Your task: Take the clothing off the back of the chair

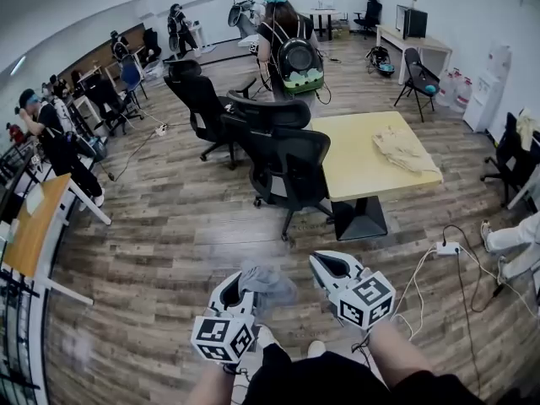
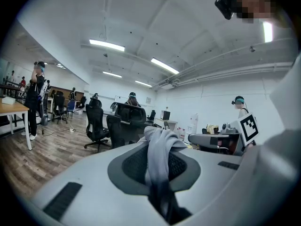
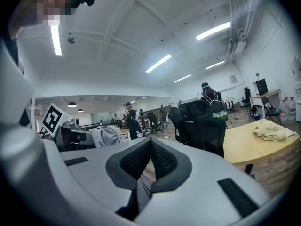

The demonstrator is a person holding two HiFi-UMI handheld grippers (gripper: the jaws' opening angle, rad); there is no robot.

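My left gripper (image 1: 240,288) is shut on a grey piece of clothing (image 1: 268,280), which bunches over its tips and hangs free above the wood floor. In the left gripper view the grey clothing (image 2: 161,142) runs down between the pads of that gripper (image 2: 158,166). My right gripper (image 1: 326,265) is beside it on the right, clear of the cloth, with its pads (image 3: 164,161) meeting at the tips and nothing pinched. From the right gripper view the grey clothing (image 3: 106,135) shows at the left. The nearest black office chair (image 1: 291,169) stands ahead with a bare back.
A yellow table (image 1: 354,171) right of the chair carries a beige cloth (image 1: 405,150). More black chairs (image 1: 198,99) stand behind. A person with a backpack (image 1: 287,45) is beyond them. A power strip and cables (image 1: 447,248) lie on the floor at the right.
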